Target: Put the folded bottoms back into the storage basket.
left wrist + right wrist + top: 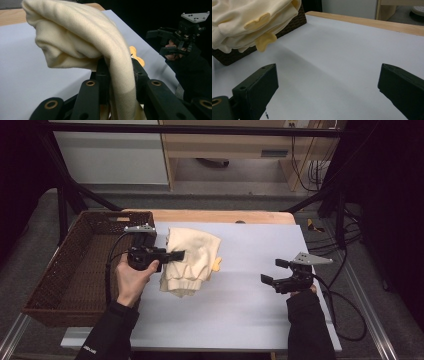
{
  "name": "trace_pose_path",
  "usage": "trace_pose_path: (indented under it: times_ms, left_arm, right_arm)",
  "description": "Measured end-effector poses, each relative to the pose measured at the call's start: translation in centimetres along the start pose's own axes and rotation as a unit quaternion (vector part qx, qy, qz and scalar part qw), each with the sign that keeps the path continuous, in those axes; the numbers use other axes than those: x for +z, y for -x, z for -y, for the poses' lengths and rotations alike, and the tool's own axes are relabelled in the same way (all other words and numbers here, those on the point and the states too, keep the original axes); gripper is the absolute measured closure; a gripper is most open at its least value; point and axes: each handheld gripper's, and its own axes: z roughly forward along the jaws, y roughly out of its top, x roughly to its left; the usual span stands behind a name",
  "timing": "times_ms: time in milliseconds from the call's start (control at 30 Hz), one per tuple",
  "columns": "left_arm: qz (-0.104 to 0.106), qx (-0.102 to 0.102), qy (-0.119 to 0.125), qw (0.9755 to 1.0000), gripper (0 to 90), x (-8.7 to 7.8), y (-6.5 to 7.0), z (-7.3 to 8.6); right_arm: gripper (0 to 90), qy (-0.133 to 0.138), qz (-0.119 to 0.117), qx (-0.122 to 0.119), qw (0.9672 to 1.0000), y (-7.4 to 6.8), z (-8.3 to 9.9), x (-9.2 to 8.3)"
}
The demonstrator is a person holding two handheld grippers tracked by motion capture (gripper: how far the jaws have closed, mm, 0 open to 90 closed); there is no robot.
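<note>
From the high view, a pale grey sheet (240, 270) covers the tabletop (215, 216), whose bare wood shows along the far edge. A dark wicker basket (75, 270) sits at the left edge. Beyond lie grey floor, a wooden cabinet (230, 145) and black frame bars. The left tool (172, 255) grips a cream garment (192, 260) near the left part of the far edge; the right tool (272, 272) hovers near the right edge, its jaws spread and empty.

In the left gripper view, the jaws are clamped tight on a fold of the garment (82, 42), which bunches up above the sheet (30, 75).

In the right gripper view, the jaws stand wide apart over bare sheet (332, 62); the garment (247, 22) hangs in front of the basket (232, 58).
</note>
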Motion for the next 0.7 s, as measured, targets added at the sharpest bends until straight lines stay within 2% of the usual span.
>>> trace_pose_path:
  times_ms: [700]
  left_arm:
    - [-0.009,-0.006,0.015,0.9998,72.6,-2.9,-1.0,0.2]
  right_arm:
    - [3.2,0.000,0.000,0.000,1.0000,0.0,0.0,0.0]
